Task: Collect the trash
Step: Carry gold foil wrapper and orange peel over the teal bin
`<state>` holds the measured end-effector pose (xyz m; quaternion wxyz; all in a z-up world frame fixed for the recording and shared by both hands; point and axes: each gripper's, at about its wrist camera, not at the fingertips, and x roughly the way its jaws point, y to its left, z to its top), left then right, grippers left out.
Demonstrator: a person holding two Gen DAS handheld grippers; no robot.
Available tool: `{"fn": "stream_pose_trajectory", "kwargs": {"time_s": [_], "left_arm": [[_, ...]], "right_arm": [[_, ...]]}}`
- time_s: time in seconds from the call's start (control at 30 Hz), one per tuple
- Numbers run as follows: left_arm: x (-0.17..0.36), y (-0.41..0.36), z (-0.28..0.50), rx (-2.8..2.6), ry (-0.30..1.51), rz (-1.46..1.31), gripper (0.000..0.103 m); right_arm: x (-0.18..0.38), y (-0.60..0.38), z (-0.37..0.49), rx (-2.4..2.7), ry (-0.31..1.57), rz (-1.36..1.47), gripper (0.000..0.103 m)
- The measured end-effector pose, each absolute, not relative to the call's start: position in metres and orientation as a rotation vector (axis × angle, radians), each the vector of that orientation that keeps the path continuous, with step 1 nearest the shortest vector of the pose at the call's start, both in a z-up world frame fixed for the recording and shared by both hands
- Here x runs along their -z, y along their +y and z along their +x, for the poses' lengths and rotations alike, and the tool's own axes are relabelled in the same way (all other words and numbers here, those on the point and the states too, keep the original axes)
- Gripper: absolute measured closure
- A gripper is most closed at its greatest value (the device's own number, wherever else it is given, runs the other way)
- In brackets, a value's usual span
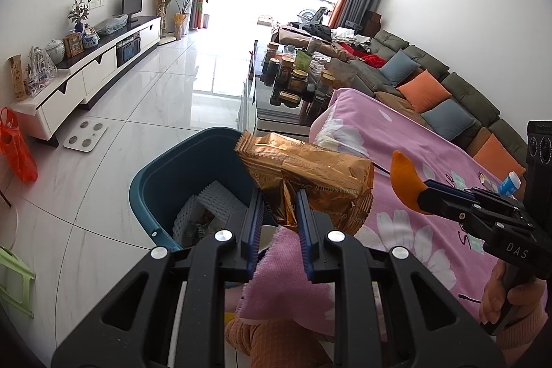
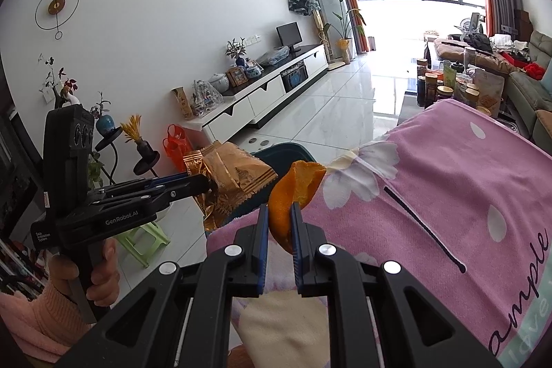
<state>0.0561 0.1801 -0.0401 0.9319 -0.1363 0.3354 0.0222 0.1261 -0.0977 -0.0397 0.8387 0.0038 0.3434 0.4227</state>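
Observation:
My left gripper (image 1: 280, 194) is shut on a crumpled gold foil snack wrapper (image 1: 310, 175) and holds it above the right rim of a blue trash bin (image 1: 165, 175) on the floor. The bin holds white foam pieces (image 1: 214, 199). My right gripper (image 2: 280, 207) is shut on a piece of orange peel (image 2: 296, 185) and holds it over the edge of the pink flowered cloth (image 2: 448, 181). The right gripper with the peel (image 1: 405, 180) also shows in the left wrist view. The left gripper with the wrapper (image 2: 227, 175) shows in the right wrist view, with the bin (image 2: 286, 154) behind it.
The pink cloth (image 1: 414, 161) covers a table; a small blue-and-white bottle (image 1: 510, 183) lies on it. A glass coffee table (image 1: 276, 106) with jars stands beyond. A white scale (image 1: 86, 135), an orange bag (image 1: 15, 147) and a green stool (image 2: 145, 240) are on the floor.

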Motion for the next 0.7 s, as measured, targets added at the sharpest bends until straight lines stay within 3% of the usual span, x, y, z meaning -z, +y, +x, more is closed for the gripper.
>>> {"fn": "stream_pose_trajectory", "kwargs": {"time_s": [0.7], "left_arm": [[0.044, 0.193, 0.056, -0.087, 0.687, -0.299, 0.083]], "right_arm": [[0.040, -0.075, 0.127, -0.924, 0.742, -0.012, 0.092]]}}
